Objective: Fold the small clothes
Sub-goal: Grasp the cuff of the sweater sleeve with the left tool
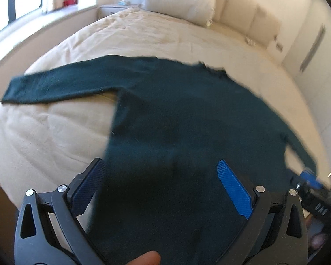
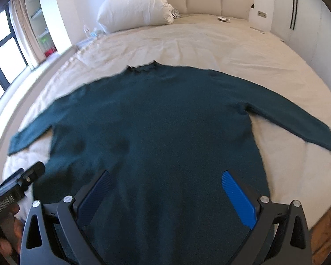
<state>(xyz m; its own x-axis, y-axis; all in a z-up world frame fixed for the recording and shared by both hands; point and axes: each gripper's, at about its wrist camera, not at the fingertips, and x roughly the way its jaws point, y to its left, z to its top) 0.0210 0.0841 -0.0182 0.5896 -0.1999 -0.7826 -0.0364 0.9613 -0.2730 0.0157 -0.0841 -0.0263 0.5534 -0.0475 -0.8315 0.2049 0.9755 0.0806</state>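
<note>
Dark teal knitted long-sleeved sweater point(image 2: 156, 121) lies flat on cream bed point(image 2: 209, 44), sleeves spread, hem near. Left gripper point(image 1: 161, 190) and right gripper point(image 2: 165, 198) hover, fingers wide, empty. Likely soft, light, limp; pinch at hem corners or shoulders.

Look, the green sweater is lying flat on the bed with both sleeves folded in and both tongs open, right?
Not quite. The sweater lies flat on the bed, but its sleeves are spread out to the sides, not folded in; the right wrist view shows both. The left tongs and right tongs are open.
</note>
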